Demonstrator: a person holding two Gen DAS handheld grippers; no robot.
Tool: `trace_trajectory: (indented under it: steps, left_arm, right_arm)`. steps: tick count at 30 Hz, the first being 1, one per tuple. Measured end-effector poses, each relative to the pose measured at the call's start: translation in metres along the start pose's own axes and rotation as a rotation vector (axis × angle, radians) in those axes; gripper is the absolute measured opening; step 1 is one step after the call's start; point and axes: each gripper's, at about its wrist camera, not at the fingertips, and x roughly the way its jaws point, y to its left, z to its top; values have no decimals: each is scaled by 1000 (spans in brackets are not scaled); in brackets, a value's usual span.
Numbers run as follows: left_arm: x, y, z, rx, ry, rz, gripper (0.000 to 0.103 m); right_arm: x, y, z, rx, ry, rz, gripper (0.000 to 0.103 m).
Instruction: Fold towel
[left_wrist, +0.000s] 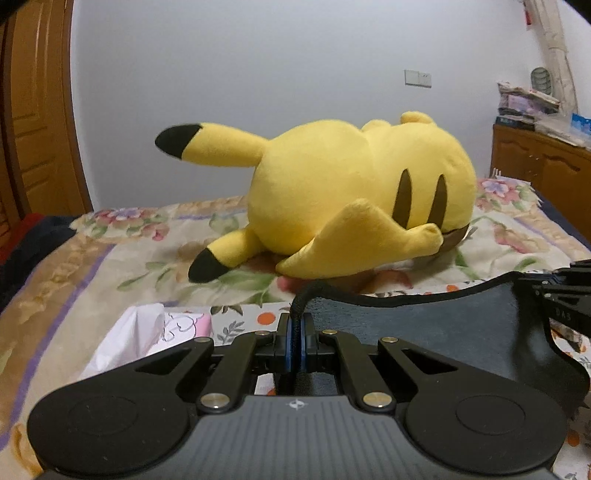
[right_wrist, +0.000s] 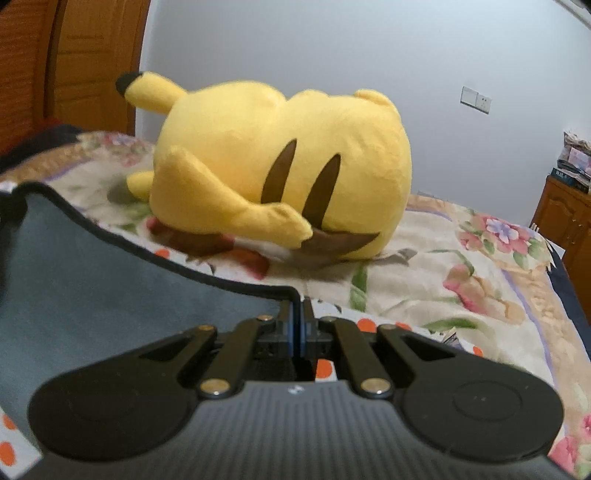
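Observation:
The towel (left_wrist: 436, 325) is dark blue-grey with a black hem. It hangs stretched between my two grippers above the bed. My left gripper (left_wrist: 295, 325) is shut on one corner of it, with the black hem bunched above the fingers. My right gripper (right_wrist: 298, 325) is shut on the other corner; the towel (right_wrist: 110, 295) spreads away to the left in the right wrist view. The right gripper's body shows at the right edge of the left wrist view (left_wrist: 569, 295).
A big yellow plush toy (left_wrist: 351, 192) lies on the floral bedspread (left_wrist: 110, 258) just beyond the towel. A white tissue pack (left_wrist: 147, 332) lies at lower left. A wooden door (left_wrist: 33, 110) stands left, a wooden cabinet (left_wrist: 543, 166) right.

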Motion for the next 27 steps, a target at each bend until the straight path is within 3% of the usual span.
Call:
trace_trajectory:
  steps: [17, 19, 22, 24, 27]
  left_arm:
    - [44, -4, -20, 25, 88, 27, 10]
    - [45, -4, -23, 33, 92, 32, 10]
    - [47, -5, -27, 47, 107, 47, 22]
    - [47, -4, -29, 39, 112, 50, 36]
    - [42, -5, -34, 32, 117, 42, 42]
  right_arm:
    - [26, 7, -7, -48, 95, -55, 5]
    - [25, 8, -6, -45, 92, -66, 10]
    - [24, 7, -7, -40, 90, -62, 10]
    - [21, 6, -7, -24, 88, -57, 12]
    - [14, 5, -7, 2, 84, -38, 12]
